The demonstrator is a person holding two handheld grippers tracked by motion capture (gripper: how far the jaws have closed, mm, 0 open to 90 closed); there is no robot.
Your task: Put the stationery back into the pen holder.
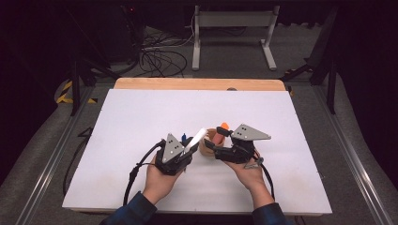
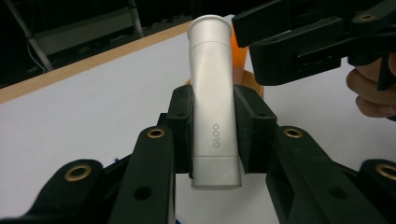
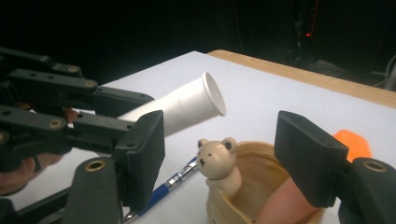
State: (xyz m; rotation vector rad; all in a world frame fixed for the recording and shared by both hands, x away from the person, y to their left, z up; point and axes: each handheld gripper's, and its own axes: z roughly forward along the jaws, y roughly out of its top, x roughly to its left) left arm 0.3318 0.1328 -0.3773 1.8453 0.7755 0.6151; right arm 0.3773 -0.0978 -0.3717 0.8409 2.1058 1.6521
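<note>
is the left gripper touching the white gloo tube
Touching. In the left gripper view the left gripper has both pads pressed flat against the sides of the white tube, with no gap showing on either side.

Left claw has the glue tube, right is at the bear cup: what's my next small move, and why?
Probably ease the white tube a little further toward the cup and tip its round end downward. The left claw is clamped on the tube, whose end hangs short of the cup's rim, while the right claw straddles the cup.
</note>
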